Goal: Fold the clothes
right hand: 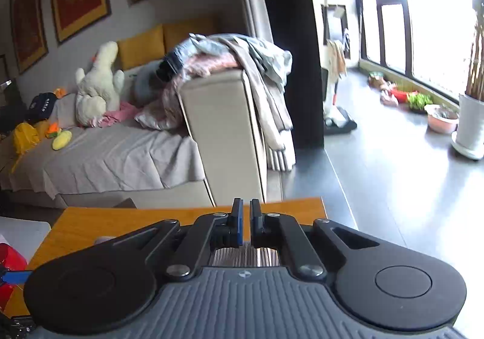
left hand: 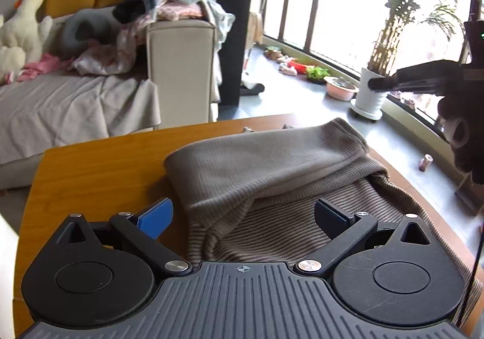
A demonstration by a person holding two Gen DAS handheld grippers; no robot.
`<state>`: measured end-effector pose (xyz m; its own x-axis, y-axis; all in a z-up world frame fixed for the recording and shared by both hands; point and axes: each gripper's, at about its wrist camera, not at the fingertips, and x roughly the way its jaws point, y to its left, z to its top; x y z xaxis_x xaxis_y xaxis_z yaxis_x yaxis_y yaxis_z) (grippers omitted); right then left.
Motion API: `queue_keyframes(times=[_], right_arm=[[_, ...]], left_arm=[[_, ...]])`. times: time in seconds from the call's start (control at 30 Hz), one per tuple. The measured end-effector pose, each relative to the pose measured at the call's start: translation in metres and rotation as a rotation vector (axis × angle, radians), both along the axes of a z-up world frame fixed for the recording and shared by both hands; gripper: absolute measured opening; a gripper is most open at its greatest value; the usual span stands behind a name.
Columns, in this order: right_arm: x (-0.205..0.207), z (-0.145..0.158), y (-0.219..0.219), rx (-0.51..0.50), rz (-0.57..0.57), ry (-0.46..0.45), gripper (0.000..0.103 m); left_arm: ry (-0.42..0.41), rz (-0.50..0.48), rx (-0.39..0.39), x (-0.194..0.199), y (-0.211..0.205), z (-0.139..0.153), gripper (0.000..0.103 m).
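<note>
Ribbed taupe knit: the garment (left hand: 272, 175) lies on the wooden bench (left hand: 90, 163), partly folded, with a smoother plain panel doubled over the striped rib below it. It sits centre to right on the bench top, reaching toward the far edge, and its near part runs under the left tool.

Left tool (left hand: 243, 218): fingers spread wide, blue pad on the left, dark pad on the right, straddling the near portion of the cloth. Nothing is pinched. Whether the pads touch the fabric cannot be told.

Right tool (right hand: 246, 222): fingers drawn almost together with a thin gap between the pads. Striped knit shows just behind the fingers in the right wrist view; whether any cloth is caught in the gap cannot be told. In the left wrist view this tool hangs at the far right, above the bench edge.

Handling judgement: soft, limp, light, probably stretchy along the ribs. It will sag and drag rather than hold shape, and the layers may slide over one another when lifted. Not fragile.

Where to take hold: likely the rounded fold edge at the near left of the top panel, or a corner of the hem, pinching through both layers so the fold travels together.

Background: sofa (right hand: 217, 115) piled with other clothes.
</note>
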<state>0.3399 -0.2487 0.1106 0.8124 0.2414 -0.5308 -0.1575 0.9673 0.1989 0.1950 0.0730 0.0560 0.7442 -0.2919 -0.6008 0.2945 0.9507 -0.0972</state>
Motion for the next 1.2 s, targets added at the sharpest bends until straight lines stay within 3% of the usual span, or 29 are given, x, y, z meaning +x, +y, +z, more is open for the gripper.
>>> queue_keyframes(times=[0.07, 0.1, 0.13, 0.2, 0.27, 0.3, 0.33, 0.4, 0.57, 0.67, 0.73, 0.83, 1.0, 1.07, 1.1, 1.13, 1.2], right_arm=[[-0.002, -0.018, -0.007, 0.060, 0.004, 0.041, 0.007], [-0.004, -0.026, -0.009, 0.092, 0.018, 0.055, 0.017], [-0.005, -0.033, -0.009, 0.110, 0.027, 0.066, 0.035], [-0.006, -0.048, -0.004, 0.092, 0.029, 0.086, 0.049], [-0.007, -0.059, -0.001, 0.077, 0.041, 0.093, 0.049], [-0.007, -0.062, 0.001, 0.079, 0.051, 0.097, 0.036], [-0.008, -0.066, 0.002, 0.081, 0.060, 0.101, 0.015], [-0.009, -0.073, 0.003, 0.085, 0.076, 0.105, 0.014], [-0.031, -0.044, -0.015, 0.123, 0.047, -0.001, 0.007], [-0.028, -0.069, -0.017, 0.027, -0.010, 0.089, 0.003], [-0.025, -0.096, -0.019, -0.002, -0.046, 0.181, 0.002], [-0.039, -0.100, -0.015, -0.058, -0.044, 0.156, 0.004], [-0.055, -0.067, -0.001, -0.070, -0.005, 0.013, 0.008], [-0.055, -0.054, 0.005, -0.025, 0.019, -0.040, 0.016], [-0.055, -0.049, 0.008, -0.002, 0.030, -0.060, 0.026], [-0.051, -0.054, 0.013, 0.019, 0.042, -0.046, 0.037], [-0.044, -0.062, 0.022, 0.061, 0.065, -0.019, 0.044]], left_arm=[[0.005, -0.030, 0.008, 0.006, -0.012, -0.004, 0.102], [0.011, -0.041, 0.013, 0.010, -0.018, -0.006, 0.102], [0.017, -0.047, 0.019, 0.013, -0.023, -0.009, 0.102], [0.028, -0.055, 0.026, 0.017, -0.032, -0.012, 0.102], [0.035, -0.065, 0.029, 0.019, -0.038, -0.014, 0.102], [0.036, -0.070, 0.033, 0.018, -0.040, -0.014, 0.102], [0.035, -0.072, 0.038, 0.018, -0.041, -0.014, 0.102], [0.032, -0.077, 0.049, 0.018, -0.042, -0.014, 0.102], [0.014, -0.048, 0.007, 0.028, -0.038, -0.013, 0.102], [-0.003, -0.048, -0.064, 0.039, -0.039, -0.017, 0.102], [0.007, -0.032, -0.064, 0.049, -0.042, -0.030, 0.102], [0.062, 0.001, -0.044, 0.062, -0.040, -0.055, 0.102], [-0.025, -0.037, 0.049, 0.049, -0.048, -0.065, 0.103], [-0.021, -0.033, 0.050, 0.049, -0.048, -0.065, 0.103], [-0.020, -0.032, 0.046, 0.049, -0.048, -0.065, 0.103], [-0.021, -0.031, 0.046, 0.048, -0.047, -0.065, 0.103], [-0.022, -0.020, 0.066, 0.046, -0.048, -0.066, 0.103]])
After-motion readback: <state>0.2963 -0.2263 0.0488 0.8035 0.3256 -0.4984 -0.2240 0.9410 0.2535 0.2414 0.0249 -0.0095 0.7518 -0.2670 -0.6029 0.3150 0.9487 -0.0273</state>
